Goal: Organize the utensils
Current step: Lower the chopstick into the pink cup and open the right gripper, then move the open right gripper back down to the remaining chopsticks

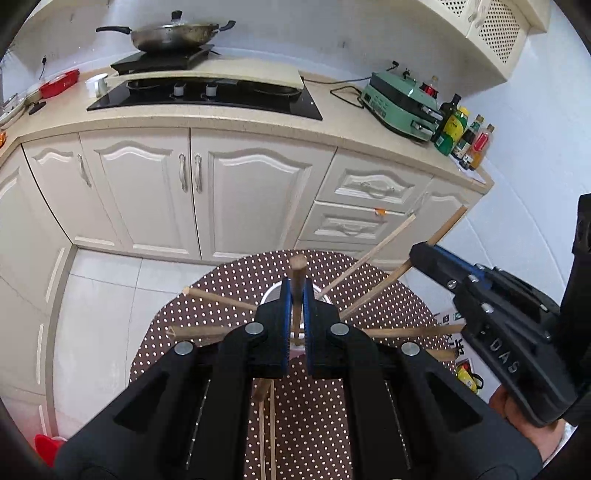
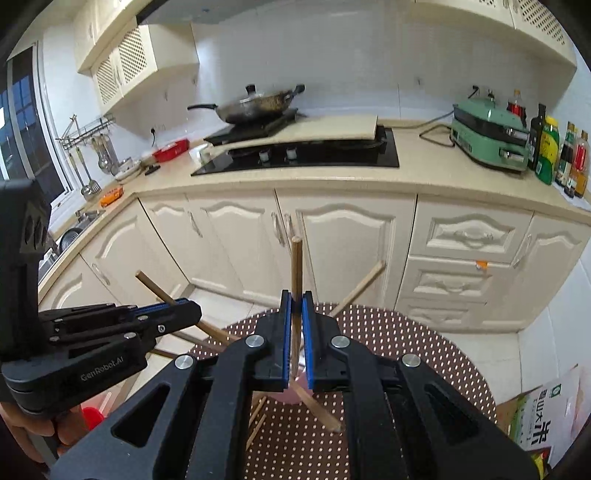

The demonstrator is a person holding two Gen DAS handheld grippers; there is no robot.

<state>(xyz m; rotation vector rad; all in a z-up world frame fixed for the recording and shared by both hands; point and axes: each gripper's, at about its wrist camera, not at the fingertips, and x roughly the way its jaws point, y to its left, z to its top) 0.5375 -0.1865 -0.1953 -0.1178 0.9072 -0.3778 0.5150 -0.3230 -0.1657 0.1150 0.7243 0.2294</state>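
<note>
Tightly pinches a dark wooden chopstick (image 1: 297, 271) between the blue pads (image 1: 285, 295) of the left gripper (image 1: 296, 291), holding it nearly upright with its blunt top poking above the fingertips and its lower end dropping toward a white-rimmed cup (image 1: 271, 293) just beneath. Clamps a second chopstick (image 2: 296, 266) the same way in the right gripper (image 2: 296, 299), pads pressed against it on both sides, shaft standing upright over the same spot. Catches each tool from the other's camera too: the right gripper (image 1: 424, 251) reaching in from the right edge with its stick slanting up and away, the left gripper (image 2: 192, 308) coming in from the left edge, closed on its stick. Leaves several more chopsticks (image 1: 369, 258) fanned outward around the cup, leaning left and right, plus a few thin ones (image 1: 266, 424) lying flat on the cloth nearer the camera. Works over a round table (image 1: 221, 280) covered in brown cloth with white polka dots. Faces cream cabinets (image 1: 251, 192) across a strip of tiled floor, and above them a counter carrying a black hob (image 1: 207, 98), a lidded wok (image 1: 173, 35) on a separate cooker, a green electric grill (image 1: 400, 101) and a row of bottles (image 1: 461, 134) at the far right.
</note>
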